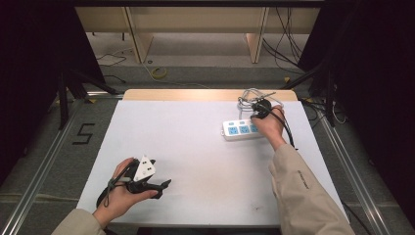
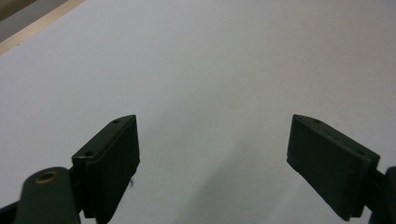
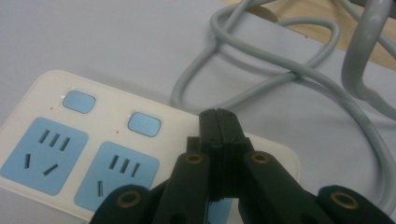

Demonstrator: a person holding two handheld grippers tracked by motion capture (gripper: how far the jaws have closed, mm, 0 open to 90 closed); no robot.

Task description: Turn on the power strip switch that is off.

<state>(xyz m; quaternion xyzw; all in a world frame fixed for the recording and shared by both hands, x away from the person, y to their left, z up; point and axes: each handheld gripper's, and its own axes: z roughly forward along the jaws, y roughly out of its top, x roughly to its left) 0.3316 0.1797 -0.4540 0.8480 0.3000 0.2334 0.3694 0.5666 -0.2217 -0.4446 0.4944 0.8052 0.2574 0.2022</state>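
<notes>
from above the near edge we are looking forward and down across the white table [image 1: 195, 147]. we are riding close over the power strip [image 3: 93, 154] at right, which is also lying right of centre in the high view.

Both sleeves [image 1: 306, 196] are beige. The left gripper [image 1: 164, 184] is black with flat rectangular pads [image 2: 109, 161], brass-ringed pivot holes and a grey three-cornered plate [image 1: 145, 168] on top. The right gripper [image 3: 218, 122] is black too, its arms studded with brass-ringed holes; a black cable [image 1: 288, 128] trails from it
</notes>
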